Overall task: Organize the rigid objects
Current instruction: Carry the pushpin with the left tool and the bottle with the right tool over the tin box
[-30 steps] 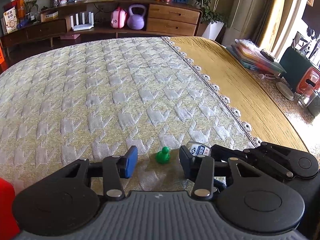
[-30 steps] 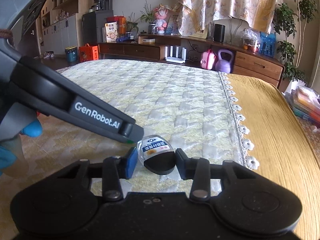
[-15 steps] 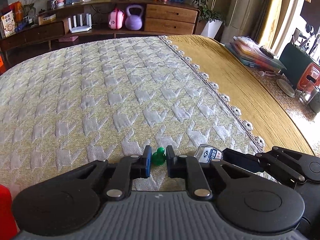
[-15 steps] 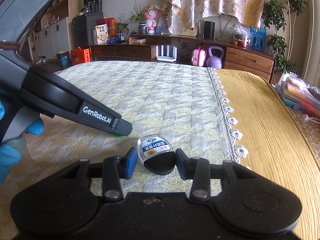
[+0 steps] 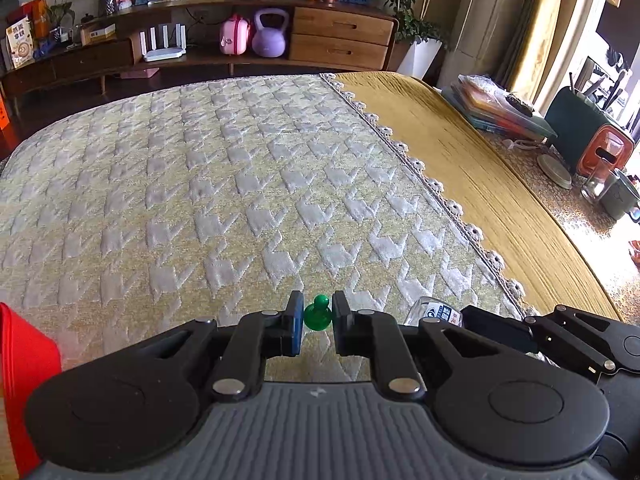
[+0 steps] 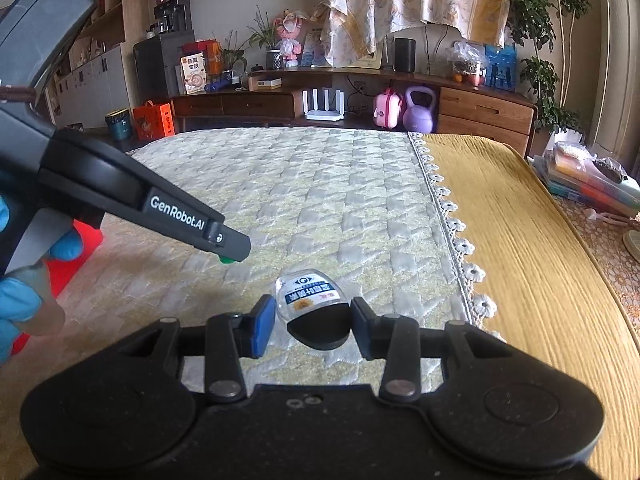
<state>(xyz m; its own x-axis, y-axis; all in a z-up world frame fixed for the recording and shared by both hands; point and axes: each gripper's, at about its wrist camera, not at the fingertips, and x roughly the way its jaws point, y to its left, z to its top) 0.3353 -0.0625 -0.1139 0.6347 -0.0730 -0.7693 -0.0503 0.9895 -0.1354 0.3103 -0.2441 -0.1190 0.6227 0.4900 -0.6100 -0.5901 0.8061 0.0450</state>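
Tongs of the left hand, the left gripper (image 5: 316, 322), stand narrow: their blue-faced pads (image 5: 297, 320) press from both sides on a small green pawn-shaped piece (image 5: 317, 315), which sits upright between the tips, round knob uppermost above a bulbous body. The piece is glossy, smooth plastic. In the right wrist view only a green sliver of it shows beneath the tip of the same tongs, whose black arm bears white lettering and is carried by a hand in a blue glove (image 6: 24, 300).

Tongs of the right hand, the right gripper (image 6: 314, 326), stand partly closed on a small clear bottle (image 6: 308, 298) with a black cap. The cap lies between the pads, the flattened, rounded transparent body projects forward past the tips, and a blue-and-white label with a yellow mark faces up. From the left wrist view the bottle's clear end appears just to the right of the left tongs, beside the green piece but apart from it.

Beneath both tongs lies a quilted bedspread (image 5: 224, 184), pale yellow with a raised, woven houndstooth relief and a scalloped lace border. To the right of the border runs a mustard ribbed fabric (image 5: 472, 168). A red flat-sided object (image 5: 24, 380) stands at the left of the left tongs; its kind cannot be told.
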